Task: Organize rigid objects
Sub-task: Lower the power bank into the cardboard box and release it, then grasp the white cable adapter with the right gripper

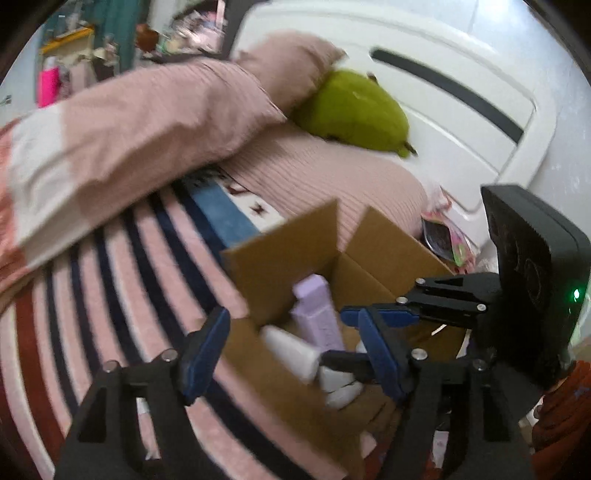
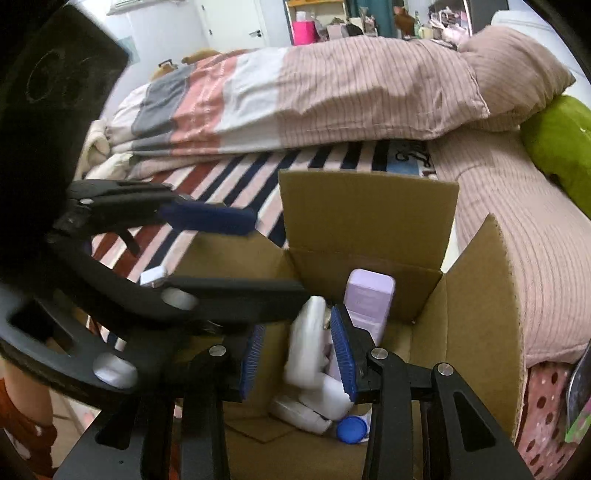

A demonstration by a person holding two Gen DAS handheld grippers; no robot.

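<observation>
An open cardboard box (image 2: 369,218) stands on the bed; it also shows in the left wrist view (image 1: 284,243). Inside lie a lilac rectangular bottle (image 2: 369,299), a white tube (image 2: 306,347), white containers (image 2: 314,406) and a blue cap (image 2: 352,428). My right gripper (image 2: 299,358) is open above the box, the blurred white tube between its blue pads, apparently loose. My left gripper (image 1: 291,354) is open over the box's near edge, with the lilac bottle (image 1: 317,314) and white tube (image 1: 291,350) beyond it. The right gripper also shows in the left wrist view (image 1: 369,332).
A striped pink and navy blanket (image 1: 110,277) covers the bed. A folded pink duvet (image 2: 332,92) and a green plush toy (image 1: 354,110) lie behind the box. A white headboard (image 1: 461,92) is at the right. A cluttered shelf (image 2: 314,22) stands far back.
</observation>
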